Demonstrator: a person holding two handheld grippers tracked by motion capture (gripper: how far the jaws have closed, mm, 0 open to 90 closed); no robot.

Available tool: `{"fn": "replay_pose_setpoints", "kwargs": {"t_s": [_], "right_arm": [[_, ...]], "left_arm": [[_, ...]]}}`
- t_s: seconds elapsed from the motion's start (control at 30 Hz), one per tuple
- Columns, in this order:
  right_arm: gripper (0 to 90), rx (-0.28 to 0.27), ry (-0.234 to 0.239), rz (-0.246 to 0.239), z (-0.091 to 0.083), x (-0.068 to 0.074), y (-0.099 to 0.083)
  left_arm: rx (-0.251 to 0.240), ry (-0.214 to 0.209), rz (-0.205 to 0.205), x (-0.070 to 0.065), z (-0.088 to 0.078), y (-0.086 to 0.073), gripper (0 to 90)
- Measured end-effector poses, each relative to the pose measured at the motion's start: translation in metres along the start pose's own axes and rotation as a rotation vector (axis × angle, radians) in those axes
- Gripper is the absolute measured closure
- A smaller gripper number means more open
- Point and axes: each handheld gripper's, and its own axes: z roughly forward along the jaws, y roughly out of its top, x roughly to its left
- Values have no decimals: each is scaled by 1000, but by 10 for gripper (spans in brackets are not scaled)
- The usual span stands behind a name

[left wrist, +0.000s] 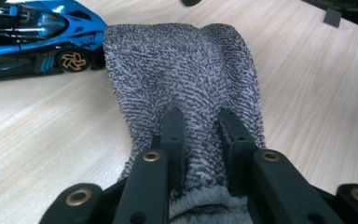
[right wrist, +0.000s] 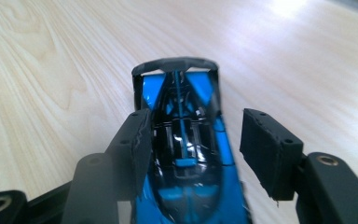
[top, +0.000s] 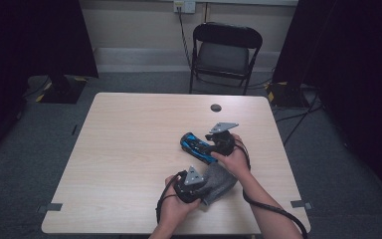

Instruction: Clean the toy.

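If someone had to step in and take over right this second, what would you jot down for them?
Left hand-held gripper: shut on the opening end of the grey knitted fabric sock, which lies flat on the pale wooden table.
Right hand-held gripper: jaws apart around the blue and black toy race car; the right jaw stands clear of it.
The car rests on the table just beyond the sock's far end, by the left gripper view.
Done: sock gripped.
Left: probably regrip the car and slip it into the sock, if that is the aim.

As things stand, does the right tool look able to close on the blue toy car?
Probably yes: the right tool has its open jaws on either side of the blue toy car, one pad apart from its side, with nothing between them.
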Motion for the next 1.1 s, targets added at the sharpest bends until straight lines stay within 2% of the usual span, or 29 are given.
{"fn": "replay_pose_setpoints", "kwargs": {"t_s": [0.03, 0.07, 0.13, 0.17, 0.23, 0.33, 0.47, 0.6, 0.83, 0.97, 1.03, 1.07, 1.1], "right_arm": [[419, -29, -7, 20, -13, -6, 0], [419, -29, -7, 20, -13, -6, 0], [407, -60, -33, 38, -30, -13, -3], [407, -60, -33, 38, -30, -13, -3], [400, -75, -32, 68, -41, -17, -5], [379, -84, -48, 77, -54, -21, -11], [348, -78, -62, 98, -66, -25, -20], [327, -30, -52, 141, -73, -26, -35], [304, -32, -97, 151, -89, -29, -55], [306, -39, -123, 184, -102, -32, -65], [306, -36, -130, 191, -107, -32, -70], [308, -30, -136, 191, -111, -31, -75], [308, -30, -136, 191, -111, -31, -75]], "left_arm": [[-2, 1, 1, 0, 1, 1, 747], [3, 3, 2, 0, 2, 1, 747], [-1, 2, 3, -1, 5, 3, 747], [-2, 1, 2, -2, 7, 3, 747], [-3, 3, 4, -4, 11, 6, 747], [0, 4, 12, -5, 16, 10, 746], [9, 9, 16, -6, 25, 16, 746], [16, 9, 21, -7, 36, 24, 746], [40, 23, 23, -8, 57, 35, 745], [49, 21, 27, -11, 68, 42, 738], [41, 10, 34, -16, 74, 45, 719], [44, 5, 42, -17, 75, 46, 665], [43, 1, 52, -18, 76, 47, 665]]}}
